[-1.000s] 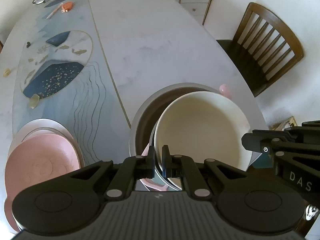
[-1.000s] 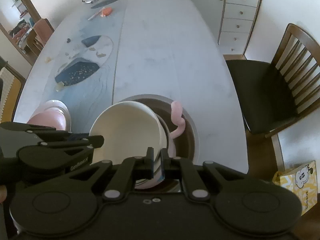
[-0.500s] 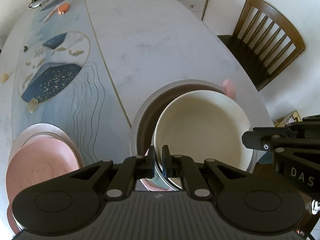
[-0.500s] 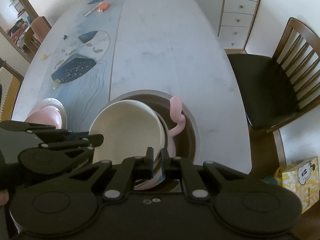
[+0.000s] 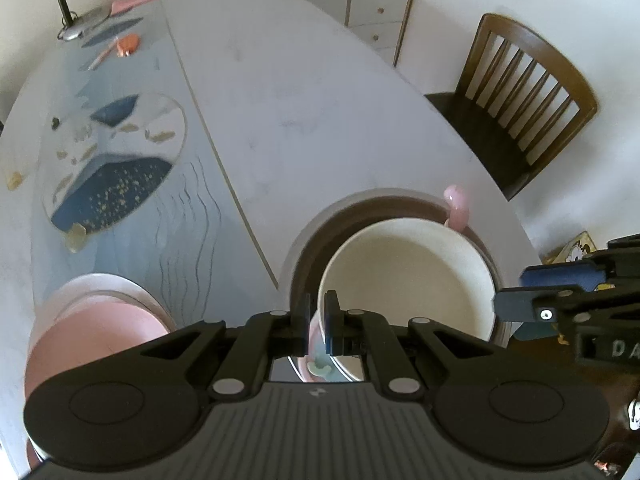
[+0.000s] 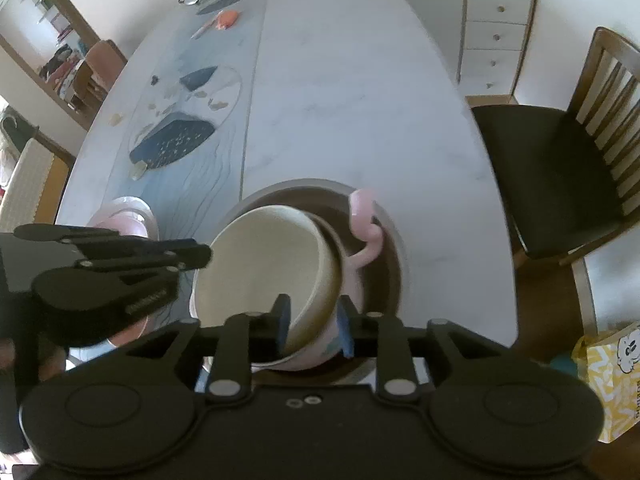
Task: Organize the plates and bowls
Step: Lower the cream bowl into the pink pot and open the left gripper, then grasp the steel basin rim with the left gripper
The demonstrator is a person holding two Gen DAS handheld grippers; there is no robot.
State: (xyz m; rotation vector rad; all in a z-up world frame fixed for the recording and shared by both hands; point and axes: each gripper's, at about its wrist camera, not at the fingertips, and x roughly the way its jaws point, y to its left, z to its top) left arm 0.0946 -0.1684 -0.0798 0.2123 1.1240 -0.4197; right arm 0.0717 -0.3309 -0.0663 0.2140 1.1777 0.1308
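Observation:
A cream bowl [image 5: 408, 276] sits inside a pink bowl with a curled handle [image 5: 456, 208], and both rest on a wide grey-brown plate [image 5: 316, 236]. My left gripper [image 5: 318, 320] is shut on the cream bowl's near left rim. In the right wrist view the cream bowl [image 6: 264, 256] and the pink bowl [image 6: 364, 236] lie on the plate [image 6: 394, 276]. My right gripper [image 6: 312, 328] straddles their near rim with its jaws opening, pads off the rim. The left gripper [image 6: 200, 254] shows at the bowl's left edge. A stack of pink plates [image 5: 100, 328] lies to the left.
The long oval table [image 5: 320, 100] carries a blue patterned mat [image 5: 112, 160], an orange item [image 5: 128, 42] and a lamp base [image 5: 80, 28] at its far end. A wooden chair [image 5: 520, 100] stands on the right, drawers [image 5: 376, 0] behind, a yellow bag [image 6: 612, 376] on the floor.
My right gripper's jaws have parted from the bowls' near rim, where they were shut before. The left gripper stays clamped on the cream bowl. The bowls rest on the plate as before.

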